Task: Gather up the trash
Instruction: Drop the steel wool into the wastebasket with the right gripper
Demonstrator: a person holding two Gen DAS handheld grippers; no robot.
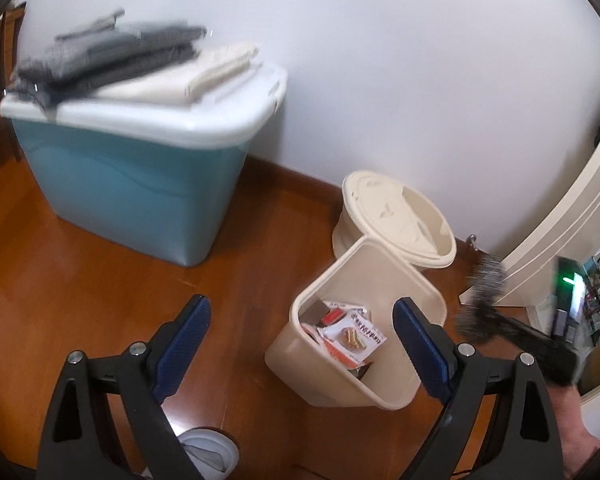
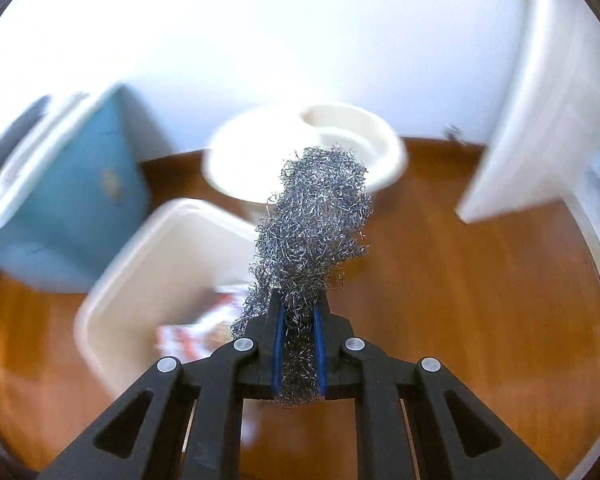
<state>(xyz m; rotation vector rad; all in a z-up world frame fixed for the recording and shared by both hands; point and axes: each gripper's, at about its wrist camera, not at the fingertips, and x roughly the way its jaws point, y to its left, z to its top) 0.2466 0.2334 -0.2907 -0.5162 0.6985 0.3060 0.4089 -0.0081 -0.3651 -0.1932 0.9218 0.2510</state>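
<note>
A beige trash bin point(image 1: 320, 376) stands open on the wood floor, with snack wrappers point(image 1: 352, 332) inside. Its round lid point(image 1: 396, 216) lies behind it by the wall. My left gripper point(image 1: 302, 305) hangs open above the bin's near side, nothing between its blue pads. My right gripper point(image 2: 298, 304) is shut on a wad of grey steel wool point(image 2: 316, 216), held in the air to the right of the bin point(image 2: 156, 264) and in front of the lid point(image 2: 260, 152). In the left wrist view the steel wool point(image 1: 484, 292) shows blurred at the right.
A blue storage box point(image 1: 132, 184) with a white lid stands left of the bin, with folded cloths point(image 1: 140, 60) stacked on it. A white door frame point(image 1: 572, 216) rises at the right. A white round object point(image 1: 216, 452) lies on the floor under my left gripper.
</note>
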